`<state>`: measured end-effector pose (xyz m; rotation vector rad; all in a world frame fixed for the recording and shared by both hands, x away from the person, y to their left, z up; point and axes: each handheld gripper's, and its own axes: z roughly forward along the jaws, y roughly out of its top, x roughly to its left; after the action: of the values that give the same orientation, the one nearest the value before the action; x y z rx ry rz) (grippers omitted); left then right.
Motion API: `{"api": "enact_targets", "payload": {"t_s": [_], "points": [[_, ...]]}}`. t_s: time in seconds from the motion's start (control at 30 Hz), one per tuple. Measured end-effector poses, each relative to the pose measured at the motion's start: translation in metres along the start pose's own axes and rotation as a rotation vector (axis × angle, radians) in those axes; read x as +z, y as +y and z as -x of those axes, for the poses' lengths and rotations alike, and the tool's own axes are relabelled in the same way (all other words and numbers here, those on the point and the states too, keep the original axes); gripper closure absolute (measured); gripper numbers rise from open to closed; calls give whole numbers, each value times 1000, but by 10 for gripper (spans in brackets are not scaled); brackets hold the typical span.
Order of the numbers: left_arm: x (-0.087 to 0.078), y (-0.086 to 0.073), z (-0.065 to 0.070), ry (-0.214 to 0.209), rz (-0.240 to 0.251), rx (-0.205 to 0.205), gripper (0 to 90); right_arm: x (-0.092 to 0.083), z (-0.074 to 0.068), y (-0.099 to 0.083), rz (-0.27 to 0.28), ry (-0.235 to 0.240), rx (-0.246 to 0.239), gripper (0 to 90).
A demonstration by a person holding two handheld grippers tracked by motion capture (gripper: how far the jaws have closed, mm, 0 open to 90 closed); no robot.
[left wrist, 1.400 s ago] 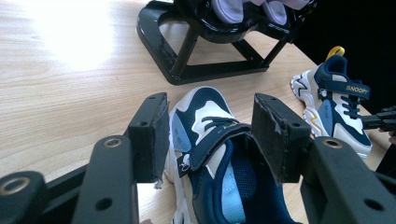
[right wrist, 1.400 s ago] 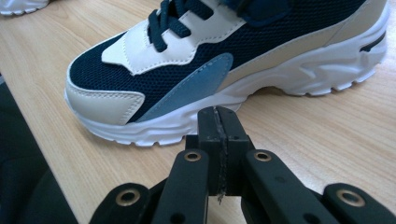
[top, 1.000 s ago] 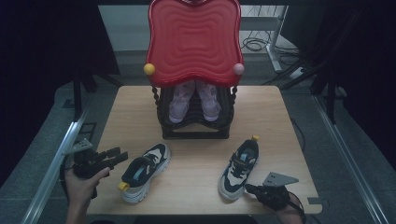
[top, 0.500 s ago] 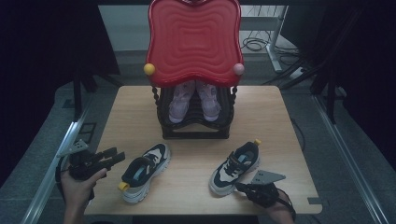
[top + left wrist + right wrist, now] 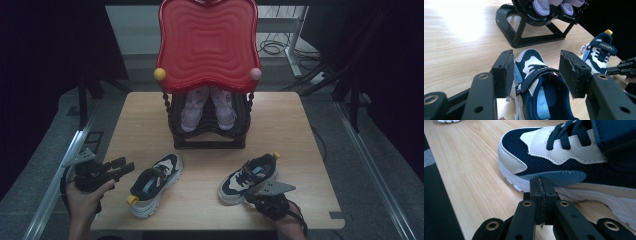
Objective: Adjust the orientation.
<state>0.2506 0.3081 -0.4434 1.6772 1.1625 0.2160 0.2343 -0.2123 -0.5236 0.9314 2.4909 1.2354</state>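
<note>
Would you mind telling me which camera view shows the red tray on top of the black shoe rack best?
The high view: the red tray appears whole there, wavy surface and both corner knobs. The left gripper view gives just the black shoe rack beneath it; the right gripper view looks at a sneaker.

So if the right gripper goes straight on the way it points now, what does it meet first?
Most likely the sneaker directly ahead: the shut right gripper points at its side, just above the white sole. Whether the tips already touch it is unclear.

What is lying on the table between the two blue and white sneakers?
Nothing. In the high view, bare wood of the table separates the left sneaker from the right sneaker; the black shoe rack stands farther back, not between them.
</note>
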Motion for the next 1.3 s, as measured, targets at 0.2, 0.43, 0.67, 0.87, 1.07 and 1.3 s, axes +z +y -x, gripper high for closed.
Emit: {"api": "enact_targets", "payload": {"t_s": [0.2,0.43,0.67,0.87,1.07,1.3], "points": [[0,0,1,0,-3,3,460,8,-6,5,3,-29,5,900],[1,0,0,3,-5,1,460,18,-13,11,14,-61,10,900],[0,-1,0,8,1,0,460,26,-18,15,21,-81,15,900],[0,-1,-1,8,1,-1,460,32,-21,18,28,-91,20,900],[0,-1,-1,9,4,-5,460,36,-23,18,32,-92,23,900],[1,-1,-1,8,-1,-1,459,28,-28,20,59,-64,11,900]]}}
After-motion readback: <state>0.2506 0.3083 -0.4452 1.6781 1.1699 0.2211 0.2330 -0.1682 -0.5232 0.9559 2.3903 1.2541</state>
